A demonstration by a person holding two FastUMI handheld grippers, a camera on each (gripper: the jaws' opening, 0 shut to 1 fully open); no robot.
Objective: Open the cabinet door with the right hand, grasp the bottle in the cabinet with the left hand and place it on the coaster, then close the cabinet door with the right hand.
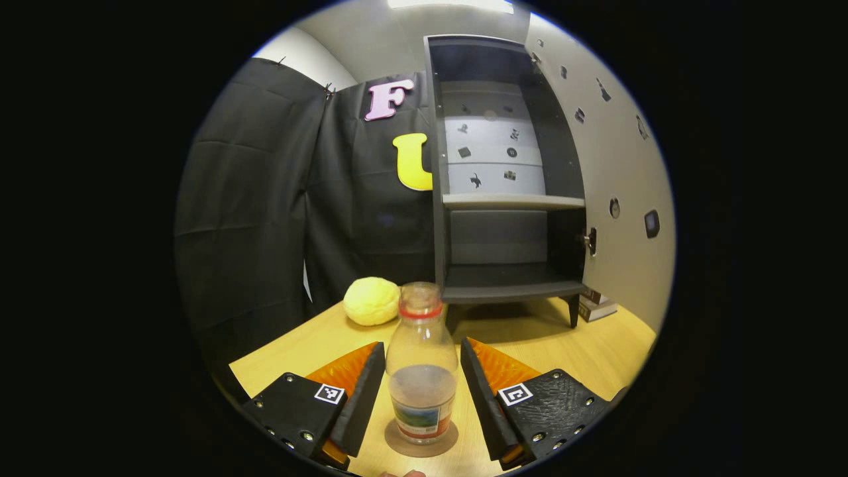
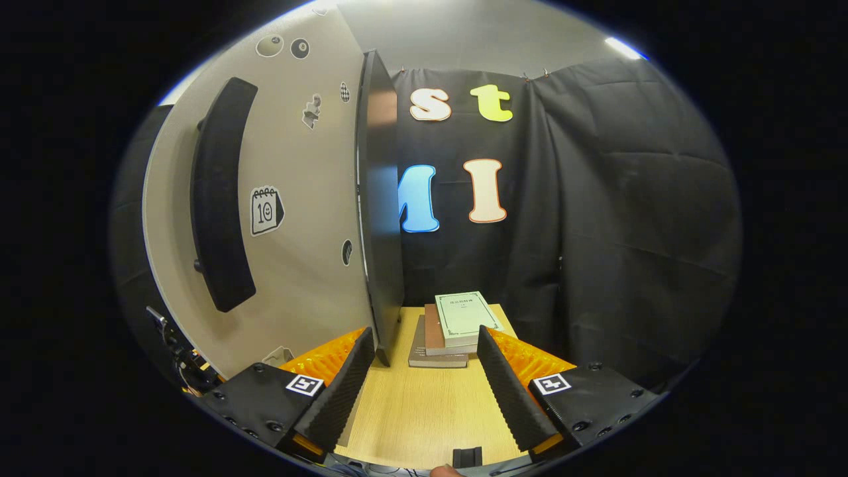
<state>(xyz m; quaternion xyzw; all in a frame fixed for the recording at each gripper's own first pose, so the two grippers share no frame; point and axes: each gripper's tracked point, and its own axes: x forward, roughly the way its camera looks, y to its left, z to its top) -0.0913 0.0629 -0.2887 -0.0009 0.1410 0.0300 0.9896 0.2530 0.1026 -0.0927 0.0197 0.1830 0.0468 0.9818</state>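
A clear bottle (image 1: 422, 384) with a red neck ring and some liquid in it stands upright on a round brown coaster (image 1: 396, 445) on the wooden table. My left gripper (image 1: 422, 344) is open around the bottle, with a finger close on each side and a thin gap on both. Behind it, the dark cabinet (image 1: 510, 202) stands with bare shelves and its door (image 1: 616, 165) swung wide to the right. In the right gripper view, the door's edge (image 2: 383, 199) rises just above the left finger, and its pale outer face carries a long dark handle (image 2: 218, 199). My right gripper (image 2: 425, 333) is open and holds nothing.
A yellow round object (image 1: 371, 301) lies on the table (image 1: 563, 351) left of the cabinet. A stack of books (image 2: 457, 324) sits by the door's foot, also seen as books (image 1: 598, 308) beside the cabinet leg. Black cloth walls close the booth.
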